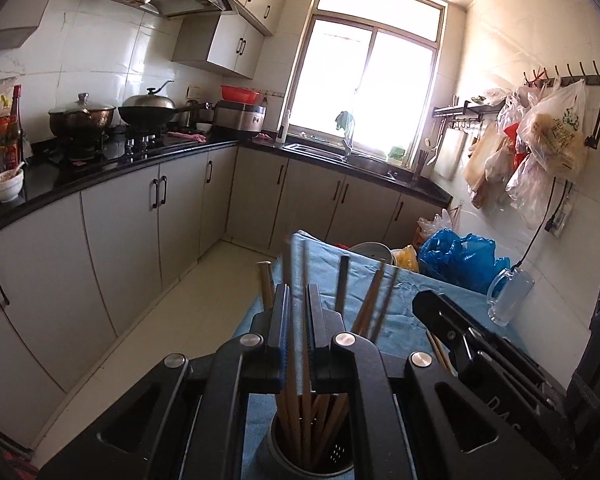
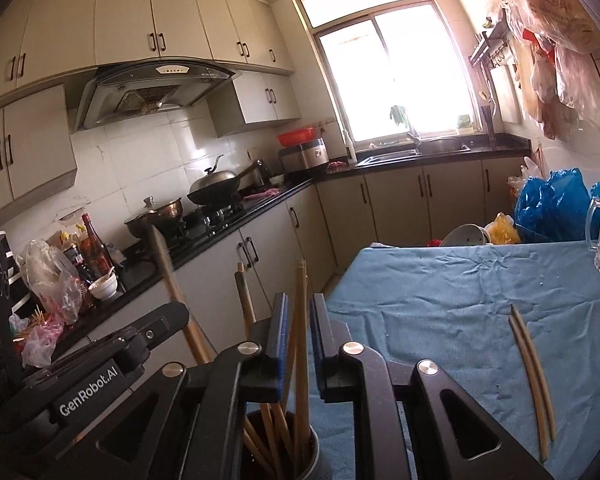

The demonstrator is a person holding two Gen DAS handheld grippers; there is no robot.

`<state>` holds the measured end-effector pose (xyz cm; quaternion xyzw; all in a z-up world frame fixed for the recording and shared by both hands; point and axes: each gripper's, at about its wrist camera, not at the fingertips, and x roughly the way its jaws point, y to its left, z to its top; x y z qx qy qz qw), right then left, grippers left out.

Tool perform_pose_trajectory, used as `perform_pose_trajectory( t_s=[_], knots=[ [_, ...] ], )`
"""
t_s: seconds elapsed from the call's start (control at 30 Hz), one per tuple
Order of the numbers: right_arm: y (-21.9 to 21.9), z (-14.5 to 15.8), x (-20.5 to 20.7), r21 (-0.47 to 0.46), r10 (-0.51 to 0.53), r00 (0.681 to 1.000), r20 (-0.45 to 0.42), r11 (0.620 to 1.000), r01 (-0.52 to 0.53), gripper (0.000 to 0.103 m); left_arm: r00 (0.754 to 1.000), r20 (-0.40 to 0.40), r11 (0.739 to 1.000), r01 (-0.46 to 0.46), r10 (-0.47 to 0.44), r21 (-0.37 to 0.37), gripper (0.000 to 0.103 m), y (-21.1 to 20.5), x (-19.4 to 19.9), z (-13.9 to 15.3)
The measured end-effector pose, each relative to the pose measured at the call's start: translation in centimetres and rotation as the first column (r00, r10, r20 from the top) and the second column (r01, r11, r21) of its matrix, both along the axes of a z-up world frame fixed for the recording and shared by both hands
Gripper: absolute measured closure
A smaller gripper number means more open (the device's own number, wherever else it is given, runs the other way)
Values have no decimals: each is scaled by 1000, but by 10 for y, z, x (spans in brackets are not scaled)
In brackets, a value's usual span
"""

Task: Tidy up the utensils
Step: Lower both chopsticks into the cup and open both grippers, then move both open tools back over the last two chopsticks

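Above the metal holder (image 1: 312, 456) at the table's (image 2: 440, 300) left edge, the left tool (image 1: 297, 308) pinches one chopstick (image 1: 305, 280) upright among the others. Just beside it, the right tool (image 2: 298, 320) clamps another chopstick (image 2: 301, 300) over the holder. Farther right, two chopsticks (image 2: 530, 372) lie on the blue cloth.

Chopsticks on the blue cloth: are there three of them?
No, just two chopsticks lie side by side on the blue cloth.
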<state>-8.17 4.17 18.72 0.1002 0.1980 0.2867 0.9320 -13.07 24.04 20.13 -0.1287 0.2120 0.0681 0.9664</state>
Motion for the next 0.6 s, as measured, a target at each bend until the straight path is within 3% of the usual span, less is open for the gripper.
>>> perform_pose_trajectory(
  t_s=[0.07, 0.1, 0.2, 0.33, 0.6],
  knots=[
    [-3, 4, -5, 3, 1, 1000, 13, 1000, -1, 70, 1000, 3, 1000, -10, 10, 13, 90, -2, -7, 3],
    [-4, 5, -7, 3, 1, 1000, 18, 1000, -1, 69, 1000, 4, 1000, -13, 13, 14, 82, -3, -9, 5],
    [-13, 9, -16, -1, -9, 999, 31, 1000, 9, 68, 999, 16, 999, -29, 28, 14, 71, -4, -23, 9],
    [-35, 6, -29, 0, -40, 999, 24, 999, 40, 54, 999, 9, 999, -31, 31, 5, 66, -8, -43, 10],
    [-95, -31, -56, -74, -137, 990, -34, 988, 134, 51, 999, -35, 1000, -3, 3, -5, 61, -41, -80, -4]
  ],
)
